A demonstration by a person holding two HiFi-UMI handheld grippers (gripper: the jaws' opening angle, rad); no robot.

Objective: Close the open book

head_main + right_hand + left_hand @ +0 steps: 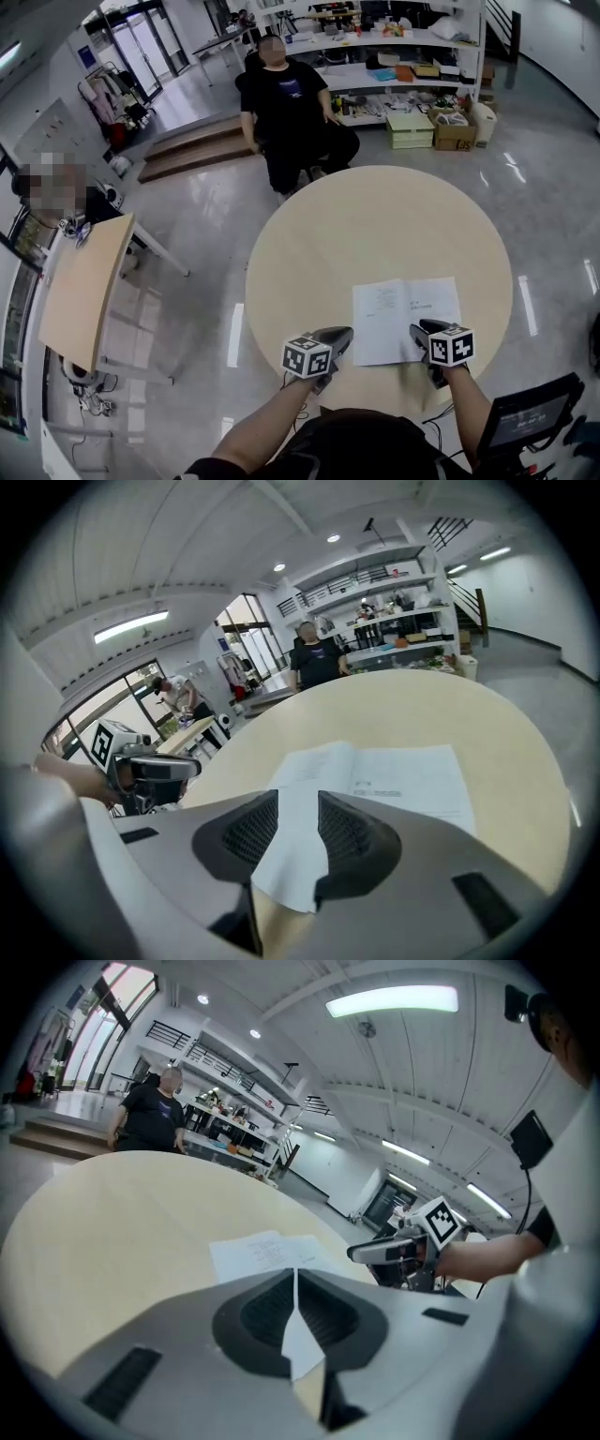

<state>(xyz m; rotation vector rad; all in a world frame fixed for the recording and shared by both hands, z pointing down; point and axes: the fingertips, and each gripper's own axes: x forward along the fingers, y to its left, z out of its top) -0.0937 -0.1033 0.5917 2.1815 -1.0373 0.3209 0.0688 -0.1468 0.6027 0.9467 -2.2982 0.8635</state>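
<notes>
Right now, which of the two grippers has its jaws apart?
The right gripper: a clear gap between its jaws shows a page of the open book. On the left gripper the jaws meet at their tips.

A glossy grey floor (192,220) surrounds the round pale wooden table (375,220). Cluttered white shelving (375,42) stands at 12 o'clock, low steps (197,145) at 10, glass doors (141,42) at 11 and a second wooden table (84,281) at 9. A ceiling strip light (394,999) glows overhead.
</notes>
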